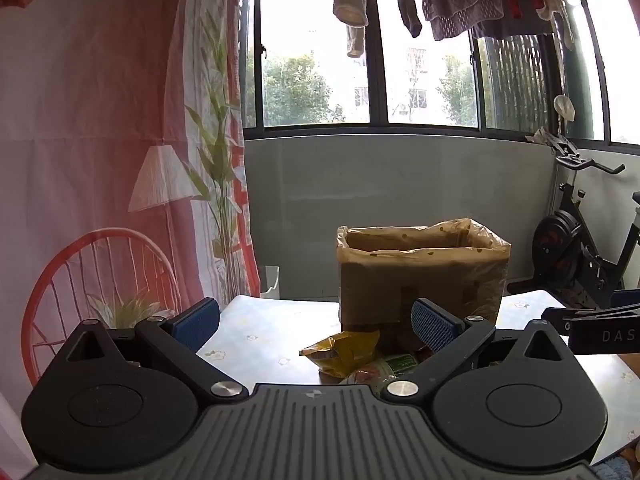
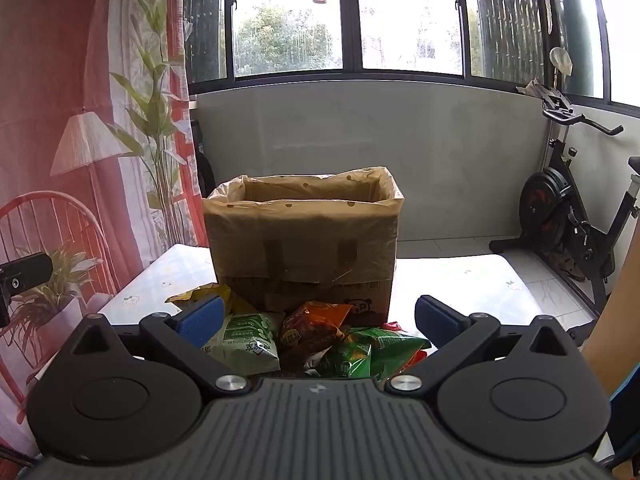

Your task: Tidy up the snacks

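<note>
I am holding my left gripper (image 1: 316,322) low over the near edge of the table (image 1: 256,340), its blue pads spread wide with nothing between them, and my right gripper (image 2: 320,318) is hanging just as wide and empty above the snack pile. Nearest to me in the right wrist view, the snacks are lying heaped on the table between the spread fingers: a pale green packet (image 2: 244,340) on the left, an orange bag (image 2: 312,326) in the middle leaning toward the box, and a bright green bag (image 2: 372,350) on the right with a bit of red wrapper showing at its edge. A yellow bag (image 1: 344,350) is sitting at the left of the heap, just in front of the box's lower left corner. Behind the pile, touching or almost touching it, the cardboard box (image 2: 304,240) is standing upright with a plastic liner folded over its rim and its mouth open upward. To the box's left and right I am seeing bare tabletop running out to the far edge, more of it on the right in the right wrist view. Past the table's left edge a printed curtain (image 1: 100,120) is hanging close. Beyond the far edge there is open tiled floor, then a grey wall under the windows (image 1: 312,60), and an exercise bike (image 2: 568,216) standing well off to the right.
</note>
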Demonstrator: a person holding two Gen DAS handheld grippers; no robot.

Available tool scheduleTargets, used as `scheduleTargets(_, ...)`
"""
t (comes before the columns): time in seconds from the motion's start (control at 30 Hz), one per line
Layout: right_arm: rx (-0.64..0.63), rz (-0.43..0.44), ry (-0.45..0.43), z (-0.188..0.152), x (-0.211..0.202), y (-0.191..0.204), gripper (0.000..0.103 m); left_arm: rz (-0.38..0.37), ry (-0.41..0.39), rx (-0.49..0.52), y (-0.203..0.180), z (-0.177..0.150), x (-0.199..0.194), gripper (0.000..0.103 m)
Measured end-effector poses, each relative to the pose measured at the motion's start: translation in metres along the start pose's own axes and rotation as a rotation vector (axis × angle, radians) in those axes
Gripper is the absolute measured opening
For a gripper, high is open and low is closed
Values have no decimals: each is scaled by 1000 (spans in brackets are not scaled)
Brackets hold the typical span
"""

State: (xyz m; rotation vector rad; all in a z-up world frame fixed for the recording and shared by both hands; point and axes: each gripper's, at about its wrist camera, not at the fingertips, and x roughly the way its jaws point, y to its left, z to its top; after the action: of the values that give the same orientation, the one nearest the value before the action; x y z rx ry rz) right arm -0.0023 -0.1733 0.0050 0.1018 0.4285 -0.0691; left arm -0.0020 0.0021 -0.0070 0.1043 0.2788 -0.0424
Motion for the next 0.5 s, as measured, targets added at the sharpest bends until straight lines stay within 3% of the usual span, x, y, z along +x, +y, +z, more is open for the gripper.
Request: scheduleTargets(0.5, -4, -2, -5, -3, 1, 1, 103, 9, 20, -12, -3, 0, 0, 103)
